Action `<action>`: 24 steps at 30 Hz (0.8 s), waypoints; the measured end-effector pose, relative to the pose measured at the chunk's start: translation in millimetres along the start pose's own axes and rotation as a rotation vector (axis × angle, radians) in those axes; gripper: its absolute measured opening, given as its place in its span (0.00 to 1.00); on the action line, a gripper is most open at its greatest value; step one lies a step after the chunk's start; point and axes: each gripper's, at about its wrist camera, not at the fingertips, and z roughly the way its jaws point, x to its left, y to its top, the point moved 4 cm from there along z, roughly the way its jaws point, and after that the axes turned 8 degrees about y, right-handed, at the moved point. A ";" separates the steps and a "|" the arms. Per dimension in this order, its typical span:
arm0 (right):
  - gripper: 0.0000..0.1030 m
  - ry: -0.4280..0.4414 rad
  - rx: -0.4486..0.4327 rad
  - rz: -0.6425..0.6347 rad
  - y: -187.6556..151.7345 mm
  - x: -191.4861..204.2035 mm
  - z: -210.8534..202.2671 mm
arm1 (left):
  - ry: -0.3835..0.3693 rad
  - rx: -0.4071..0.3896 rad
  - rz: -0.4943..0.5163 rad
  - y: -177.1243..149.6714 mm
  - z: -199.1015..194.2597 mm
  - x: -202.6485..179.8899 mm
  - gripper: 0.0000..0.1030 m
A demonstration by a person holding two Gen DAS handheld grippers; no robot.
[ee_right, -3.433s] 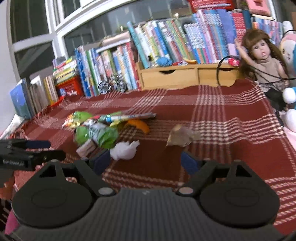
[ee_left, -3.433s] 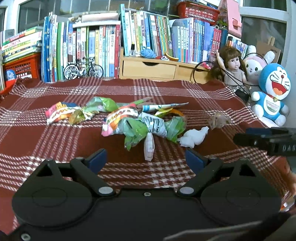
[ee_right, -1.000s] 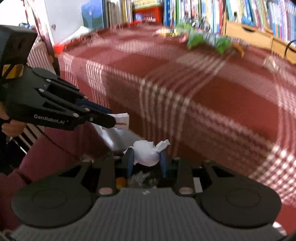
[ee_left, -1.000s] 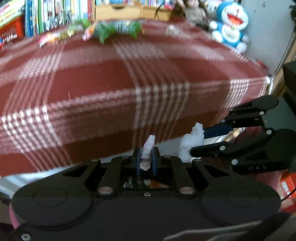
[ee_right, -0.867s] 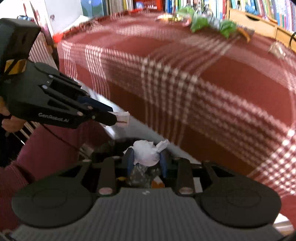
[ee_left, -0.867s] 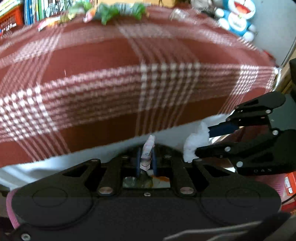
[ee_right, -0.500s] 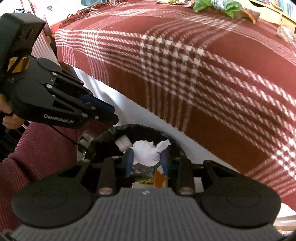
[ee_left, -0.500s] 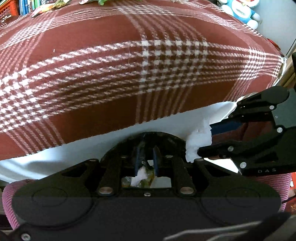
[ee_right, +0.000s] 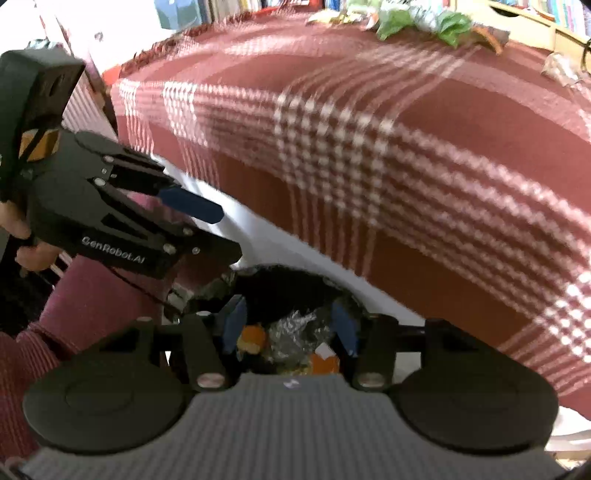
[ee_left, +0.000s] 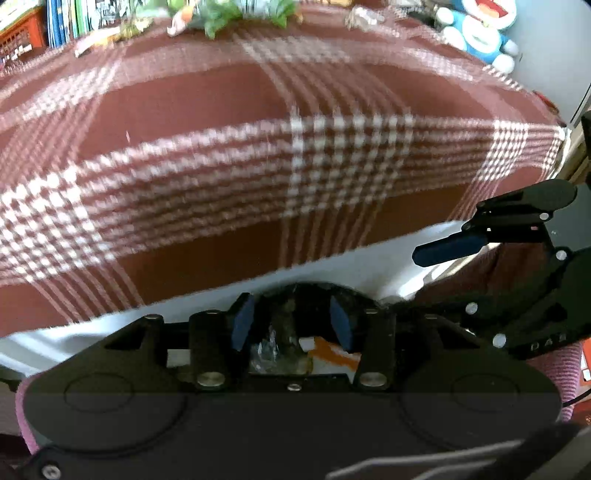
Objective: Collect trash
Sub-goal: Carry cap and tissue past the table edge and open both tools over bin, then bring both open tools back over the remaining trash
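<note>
Both grippers spread over the trash bin

The left gripper (ee_left: 291,326) and right gripper (ee_right: 290,328) have just been opening, nothing between their pads, above the black-lined trash bin (ee_right: 288,280) holding crumpled wrappers (ee_right: 295,332). More wrappers (ee_left: 236,11) lie well beyond the bin on the plaid tablecloth (ee_left: 221,166).

A table draped in a red-and-white plaid cloth (ee_left: 229,155) carries the things. Along its far edge lies a blurred heap of green and coloured wrappers (ee_left: 236,9), with a crumpled brownish scrap (ee_left: 364,16), possibly paper, just to their right. Books (ee_left: 62,18) stand behind at the left.
</note>
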 end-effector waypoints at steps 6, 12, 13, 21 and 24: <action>0.65 -0.053 -0.123 0.025 20.3 -3.9 -41.4 | 0.003 -0.113 0.008 19.8 -34.9 4.7 0.49; 0.68 -0.094 -0.248 0.027 41.3 -5.6 -88.3 | 0.020 -0.229 0.021 40.3 -70.5 5.0 0.57; 0.68 -0.104 -0.267 0.024 44.4 -5.7 -95.7 | 0.027 -0.242 0.022 43.4 -74.9 5.1 0.57; 0.70 -0.073 -0.374 0.059 56.3 -5.3 -133.3 | 0.049 -0.290 0.020 51.5 -92.4 3.4 0.61; 0.70 -0.060 -0.397 0.075 52.4 -3.4 -143.1 | 0.049 -0.289 0.020 52.4 -93.1 0.2 0.61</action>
